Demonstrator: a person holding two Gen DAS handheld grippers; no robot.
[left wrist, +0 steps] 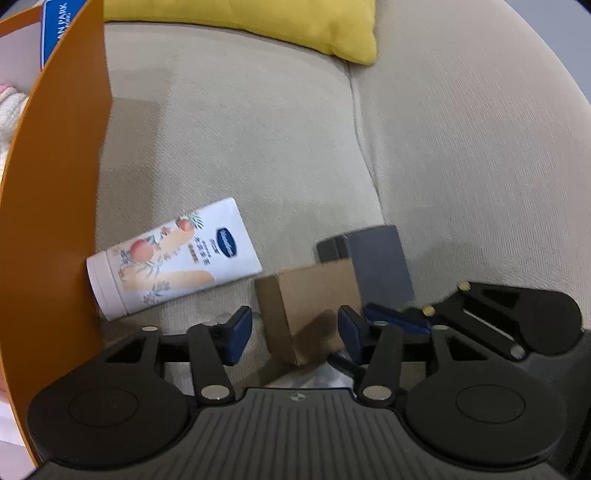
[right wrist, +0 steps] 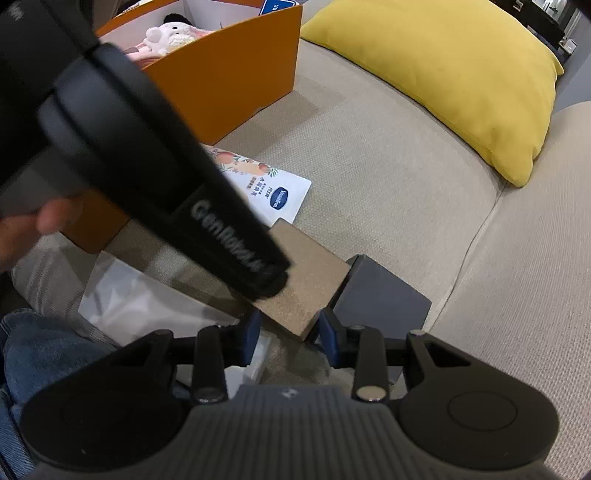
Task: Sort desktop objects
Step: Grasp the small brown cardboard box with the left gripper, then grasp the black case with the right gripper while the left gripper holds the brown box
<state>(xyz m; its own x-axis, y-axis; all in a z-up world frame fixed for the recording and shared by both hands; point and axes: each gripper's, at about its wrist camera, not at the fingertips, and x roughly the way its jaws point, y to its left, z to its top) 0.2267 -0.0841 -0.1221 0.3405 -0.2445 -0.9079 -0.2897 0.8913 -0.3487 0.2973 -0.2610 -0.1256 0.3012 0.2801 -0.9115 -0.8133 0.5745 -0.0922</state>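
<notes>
We see our left gripper (left wrist: 295, 334) w/ jaws wide apart, low over the sofa (left wrist: 288, 129), and the brown box (left wrist: 310, 306) sits between the blue pads (left wrist: 238, 334); the pads are not touching it, so nothing is held. Our right gripper (right wrist: 290, 338) is also open, approx. half way, w/ a corner of the same brown box (right wrist: 299, 288) just in front of its pads (right wrist: 330, 341), and it holds nothing. In the right view the left gripper's black body crosses the frame from the upper left and ends over the box. The dark grey box (left wrist: 380, 262) stands touching the brown one on its right side; in the right view the grey box (right wrist: 380, 299) is just beside the right pad. A white cream tube (left wrist: 173, 258) w/ fruit print lies flat on the sofa, left of the brown box, its cap end near the orange bin (left wrist: 55, 221). In the right view the tube (right wrist: 273, 188) is partly hidden by the left gripper. The bin (right wrist: 229, 70) holds a pink-white plush toy (right wrist: 166, 37) and a blue card (left wrist: 59, 26). A yellow cushion (right wrist: 461, 77) rests at the back of the sofa. A clear plastic bag (right wrist: 140, 299) lies near the person's jeans (right wrist: 44, 350).
</notes>
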